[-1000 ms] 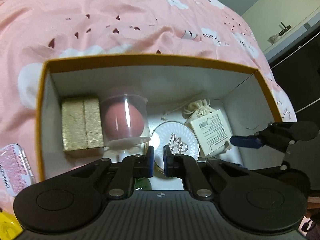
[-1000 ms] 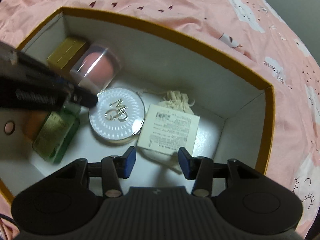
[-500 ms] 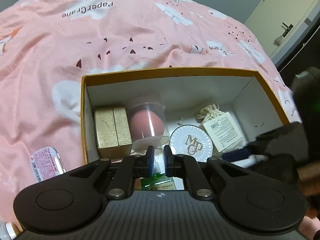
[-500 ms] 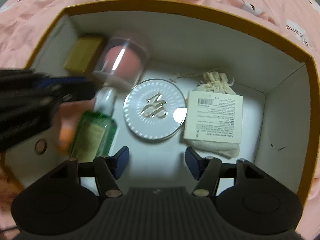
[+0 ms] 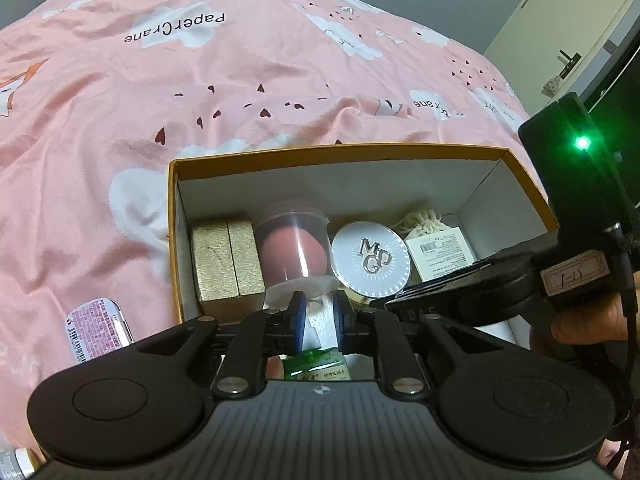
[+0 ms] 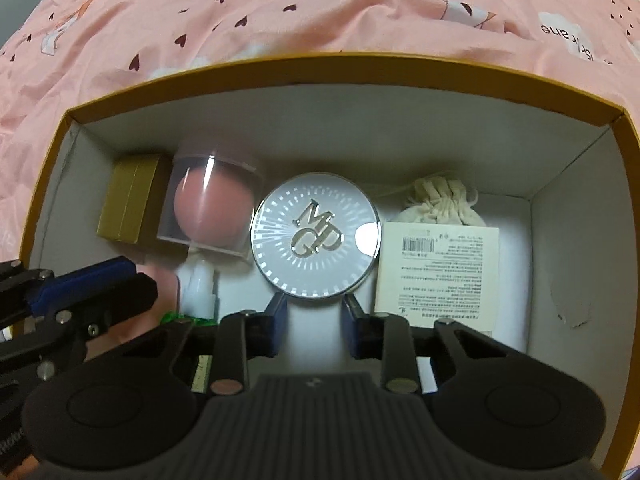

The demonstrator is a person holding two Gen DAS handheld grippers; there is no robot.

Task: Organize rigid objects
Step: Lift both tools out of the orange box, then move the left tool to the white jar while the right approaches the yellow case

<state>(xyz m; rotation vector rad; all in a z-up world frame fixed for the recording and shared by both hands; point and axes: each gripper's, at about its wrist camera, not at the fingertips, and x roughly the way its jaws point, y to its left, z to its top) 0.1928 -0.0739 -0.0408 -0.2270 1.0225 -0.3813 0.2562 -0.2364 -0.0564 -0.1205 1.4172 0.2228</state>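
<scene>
Pink bedding (image 5: 240, 120) carries an orange-rimmed cardboard box (image 5: 340, 151), and most of the sorting sits inside it in a row: a gold box (image 6: 128, 200) at the left wall, a clear case holding a pink makeup sponge (image 6: 210, 210), a round white compact (image 6: 316, 234) marked with silver letters, and a cloth drawstring pouch (image 6: 440, 200) with a printed card (image 6: 438, 272) lying on it. A green bottle with a white cap (image 6: 200, 284) lies on the box floor in front of the sponge case.

The left gripper (image 5: 319, 322) hangs just over the bottle's cap; its fingers are slightly apart and opening, with the white cap seen between them but not pressed, so it looks like a release. The right gripper (image 6: 314, 322) points down at the bare floor just in front of the compact, its fingers closing with nothing between them.

By my judgement the bottle's placement is finishing. A small pink-labelled tin (image 5: 98, 330) is out on the bedding beside the box, so the next move probably calls for lifting the left gripper clear of the bottle and going for that tin, while the right stays off the compact.
</scene>
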